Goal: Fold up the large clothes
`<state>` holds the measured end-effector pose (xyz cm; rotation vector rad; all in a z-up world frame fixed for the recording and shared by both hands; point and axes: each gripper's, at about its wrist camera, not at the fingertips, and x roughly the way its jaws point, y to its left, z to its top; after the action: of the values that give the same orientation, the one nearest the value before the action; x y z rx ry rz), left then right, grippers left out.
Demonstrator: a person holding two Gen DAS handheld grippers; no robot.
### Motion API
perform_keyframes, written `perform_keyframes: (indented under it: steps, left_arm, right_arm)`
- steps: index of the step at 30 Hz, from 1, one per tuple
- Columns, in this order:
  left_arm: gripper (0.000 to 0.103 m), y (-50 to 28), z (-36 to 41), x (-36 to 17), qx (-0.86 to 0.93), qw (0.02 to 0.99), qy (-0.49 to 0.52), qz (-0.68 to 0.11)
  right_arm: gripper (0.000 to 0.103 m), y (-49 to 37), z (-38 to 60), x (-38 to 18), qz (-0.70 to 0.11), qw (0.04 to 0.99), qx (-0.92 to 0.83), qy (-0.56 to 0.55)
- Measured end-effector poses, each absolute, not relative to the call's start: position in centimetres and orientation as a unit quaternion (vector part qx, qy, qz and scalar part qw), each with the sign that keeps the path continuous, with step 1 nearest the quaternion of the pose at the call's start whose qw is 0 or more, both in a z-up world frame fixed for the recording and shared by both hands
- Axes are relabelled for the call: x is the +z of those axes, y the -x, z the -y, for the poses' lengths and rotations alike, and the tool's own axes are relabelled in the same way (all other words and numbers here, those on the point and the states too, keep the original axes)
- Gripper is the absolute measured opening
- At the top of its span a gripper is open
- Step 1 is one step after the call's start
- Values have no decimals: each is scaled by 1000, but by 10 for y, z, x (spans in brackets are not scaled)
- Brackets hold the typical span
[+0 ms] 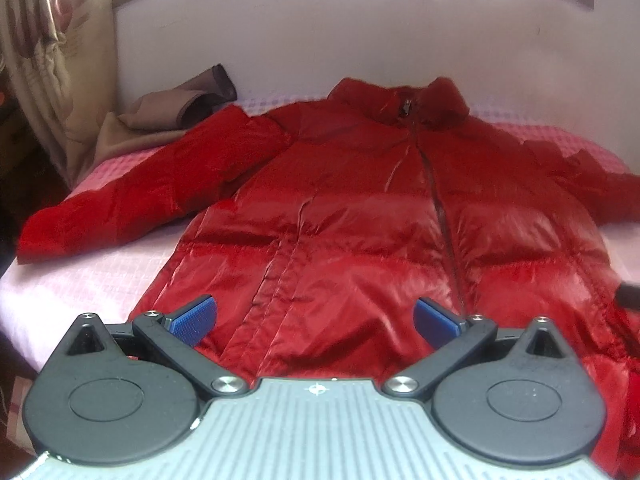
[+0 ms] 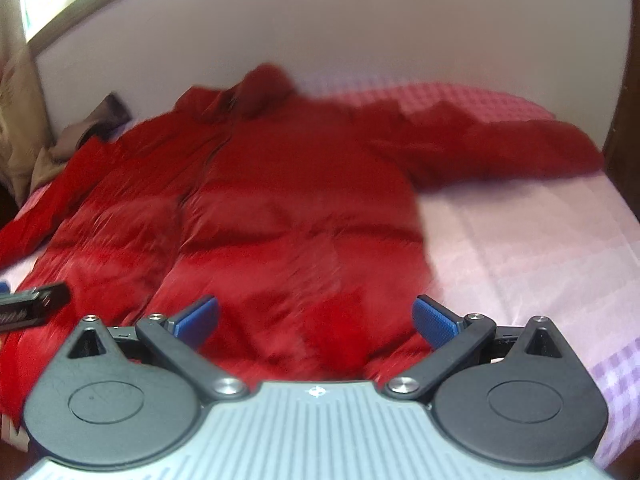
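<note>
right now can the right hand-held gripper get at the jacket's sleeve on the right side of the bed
Probably yes. The right hand-held gripper is open and empty above the red jacket, near its hem. The sleeve lies spread out on the pink bedsheet, with nothing lying between them.

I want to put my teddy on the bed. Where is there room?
Bare pink sheet lies beside the red jacket, below its outstretched sleeve. A smaller bare patch sits under the other sleeve. The far corner is crowded by brown clothes.
</note>
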<state>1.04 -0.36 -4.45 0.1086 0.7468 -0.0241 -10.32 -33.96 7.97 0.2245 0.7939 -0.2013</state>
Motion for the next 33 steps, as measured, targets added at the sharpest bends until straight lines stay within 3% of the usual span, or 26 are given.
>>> perform_keyframes:
  steps: [9,10,14,20,28,30,31,32,33]
  left_arm:
    - [103,-19,7,-41,-25,939,-44,-339]
    - [103,-19,7,-41,-29,939,-42,-339]
    - [103,-19,10,-39,-36,941,-44,-333]
    - [103,-20,13,-35,-35,943,-45,-329]
    - [103,-31,15,-43,-27,935,-41,-350]
    - [103,-33,15,-46,-25,934,-43,-354]
    - [103,-34,15,-47,-24,934,-43,-355]
    - [103,-34,15,-48,-24,933,-42,-356]
    - [103,-35,14,-49,-25,933,-41,-358]
  right_arm:
    - [103,126,538,39,-267,860,-166,-403]
    - [99,128,558,32,-258,850,-175,-425]
    - [80,124,625,17,-224,840,-206,-448]
    - [78,98,709,-7,-190,809,-214,-514]
    - [76,50,755,-14,-173,809,-211,-521]
    - [66,44,763,-12,-180,810,-224,-511]
    - [53,40,764,-13,-184,810,-232,-507]
    - [32,35,765,-14,-197,810,-241,-497]
    - [23,35,764,-14,-209,813,-250,-482]
